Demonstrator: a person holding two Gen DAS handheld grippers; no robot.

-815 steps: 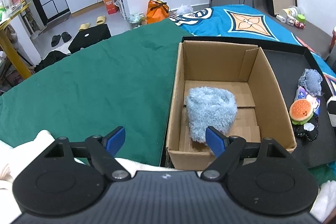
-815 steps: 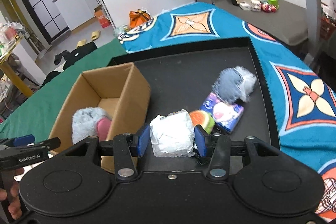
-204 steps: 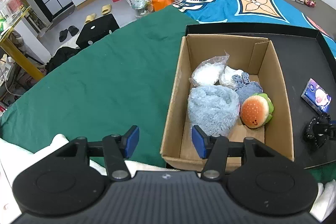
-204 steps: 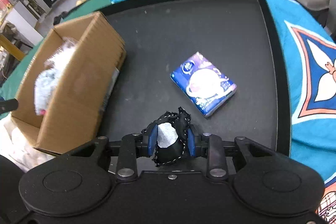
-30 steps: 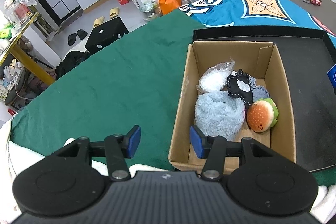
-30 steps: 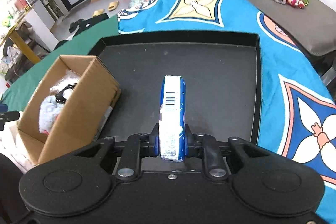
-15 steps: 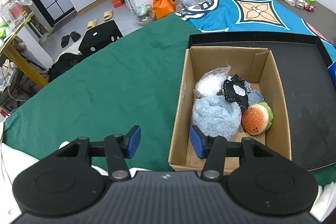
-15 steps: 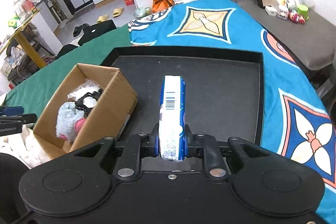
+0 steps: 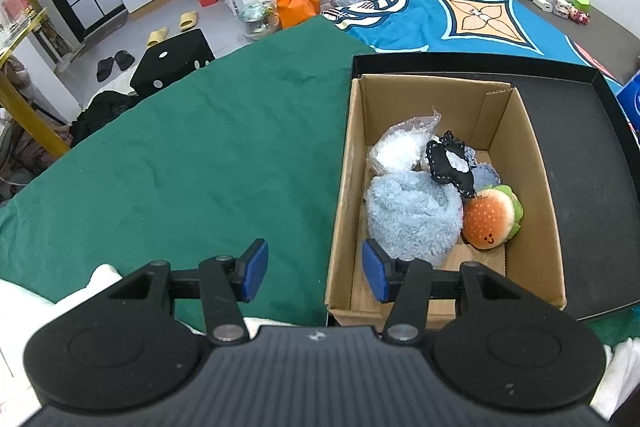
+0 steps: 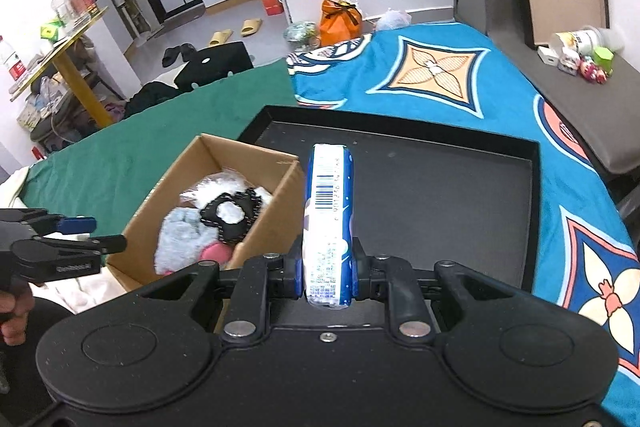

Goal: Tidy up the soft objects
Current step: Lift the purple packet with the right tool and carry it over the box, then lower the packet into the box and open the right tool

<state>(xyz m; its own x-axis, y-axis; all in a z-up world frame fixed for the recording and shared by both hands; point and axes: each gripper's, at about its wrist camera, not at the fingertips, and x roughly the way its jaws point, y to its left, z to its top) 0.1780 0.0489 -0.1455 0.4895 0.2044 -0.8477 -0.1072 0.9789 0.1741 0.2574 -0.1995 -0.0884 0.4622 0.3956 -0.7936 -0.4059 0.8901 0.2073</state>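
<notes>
Since a second earlier, my right gripper (image 10: pixel 327 273), clamped on the tissue pack (image 10: pixel 329 223), carried it nearer the cardboard box (image 10: pixel 276 223) at ten o'clock. My left gripper (image 9: pixel 314 269) hung spread, empty. I judged release best above the plush burger (image 9: pixel 490 217).

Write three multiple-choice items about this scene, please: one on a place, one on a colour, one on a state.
1. Where does the burger plush lie?
A. on the green cloth
B. in the cardboard box
C. on the black tray

2. What colour is the packet in the right gripper?
A. blue and white
B. red
C. yellow

3. How is the left gripper?
A. shut on a plush
B. open, holding nothing
C. shut on the box wall

Key: 1 B, the burger plush rests inside the cardboard box. 2 A, the packet between the right gripper shows blue and white. 3 B, the left gripper has its jaws wide apart.
</notes>
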